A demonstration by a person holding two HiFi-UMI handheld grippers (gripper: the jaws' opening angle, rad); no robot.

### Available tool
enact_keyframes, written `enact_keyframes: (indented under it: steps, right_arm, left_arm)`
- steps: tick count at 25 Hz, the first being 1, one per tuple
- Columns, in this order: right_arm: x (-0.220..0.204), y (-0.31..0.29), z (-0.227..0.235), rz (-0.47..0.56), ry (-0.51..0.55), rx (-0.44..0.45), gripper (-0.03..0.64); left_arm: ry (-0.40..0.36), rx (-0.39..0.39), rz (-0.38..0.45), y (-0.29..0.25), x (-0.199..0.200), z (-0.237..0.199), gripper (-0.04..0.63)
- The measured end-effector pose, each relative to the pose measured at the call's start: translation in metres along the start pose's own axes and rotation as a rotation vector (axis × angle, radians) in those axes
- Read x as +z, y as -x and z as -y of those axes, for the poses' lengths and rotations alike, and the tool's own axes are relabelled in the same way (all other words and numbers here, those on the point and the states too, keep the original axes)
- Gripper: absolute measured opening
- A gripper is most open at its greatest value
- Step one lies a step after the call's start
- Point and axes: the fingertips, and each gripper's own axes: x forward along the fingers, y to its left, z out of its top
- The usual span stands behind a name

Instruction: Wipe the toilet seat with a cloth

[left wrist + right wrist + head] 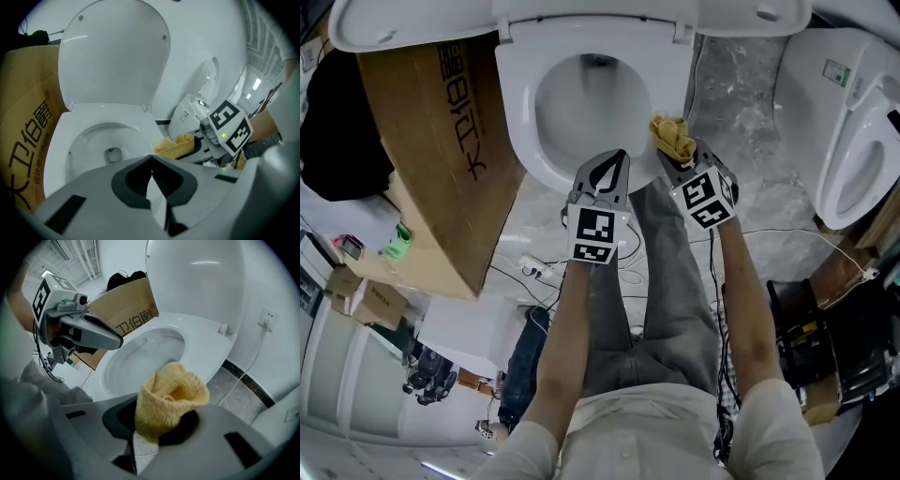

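Risk: the yellow cloth (171, 397) is pinched in a tight wad, so the hard jaw tips may scrape the toilet seat (517, 94), or the wad may slip into the bowl. The right gripper (164, 430) is clamped on the cloth at the seat's front-right edge; contact is unclear. The left gripper (151, 161) has its jaws together, empty, near the front rim.

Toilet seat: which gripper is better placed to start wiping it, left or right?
Right. The right gripper has its jaws shut on the yellow cloth, close to the front edge of the toilet seat. The left gripper has its jaws together and holds nothing.
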Motion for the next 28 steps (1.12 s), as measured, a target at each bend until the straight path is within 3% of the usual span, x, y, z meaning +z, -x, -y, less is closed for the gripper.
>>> enact_keyframes:
  steps: [28]
  right_arm:
    - [0.051, -0.001, 0.068, 0.024, -0.007, -0.130, 0.083]
  left_arm:
    - [0.018, -0.029, 0.061, -0.026, 0.052, -0.019, 0.014]
